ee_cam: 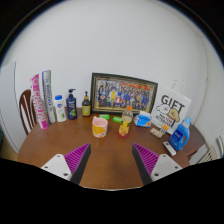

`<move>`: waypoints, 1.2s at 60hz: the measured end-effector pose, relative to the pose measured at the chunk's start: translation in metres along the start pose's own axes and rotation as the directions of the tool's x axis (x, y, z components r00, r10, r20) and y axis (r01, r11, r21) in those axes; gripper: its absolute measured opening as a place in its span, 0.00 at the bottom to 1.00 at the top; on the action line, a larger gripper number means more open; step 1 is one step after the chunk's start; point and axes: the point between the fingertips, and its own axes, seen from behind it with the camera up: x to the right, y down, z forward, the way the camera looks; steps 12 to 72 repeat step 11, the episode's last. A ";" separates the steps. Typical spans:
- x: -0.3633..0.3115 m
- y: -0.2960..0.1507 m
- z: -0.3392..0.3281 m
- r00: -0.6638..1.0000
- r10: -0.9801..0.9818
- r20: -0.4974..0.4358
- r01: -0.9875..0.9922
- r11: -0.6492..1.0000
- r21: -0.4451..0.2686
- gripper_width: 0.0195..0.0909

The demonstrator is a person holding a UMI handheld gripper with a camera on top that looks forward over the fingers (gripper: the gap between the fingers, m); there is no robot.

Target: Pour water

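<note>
Your hand-held gripper (111,160) gapes wide, empty; the small yellow plastic cup (99,126) ahead looks light, so pinch mid-wall gently.

The bench (100,150) is brown wood with a smooth, faintly glossy top. A translucent orange plastic cup (99,126) stands on it, near a glossy blue plastic bottle (180,134). The picture frame (124,93) looks dark and matt; the wall (120,45) is matt white.
</note>
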 end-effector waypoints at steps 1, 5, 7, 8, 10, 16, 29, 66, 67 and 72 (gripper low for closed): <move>-0.002 0.001 -0.003 1.000 0.006 0.004 -0.006 1.000 -0.003 0.92; -0.001 0.002 -0.015 1.000 0.021 -0.010 -0.021 1.000 0.007 0.92; 0.001 0.003 -0.019 1.000 0.020 -0.019 -0.019 1.000 0.016 0.92; 0.002 0.003 -0.021 1.000 0.016 -0.021 -0.016 1.000 0.017 0.92; 0.002 0.001 -0.025 1.000 0.011 -0.023 -0.011 1.000 0.025 0.92; 0.002 0.000 -0.027 1.000 0.010 -0.026 -0.009 1.000 0.029 0.93; 0.002 0.000 -0.027 1.000 0.010 -0.026 -0.009 1.000 0.029 0.93; 0.002 0.000 -0.027 1.000 0.010 -0.026 -0.009 1.000 0.029 0.93; 0.002 0.000 -0.027 1.000 0.010 -0.026 -0.009 1.000 0.029 0.93; 0.002 0.000 -0.027 1.000 0.010 -0.026 -0.009 1.000 0.029 0.93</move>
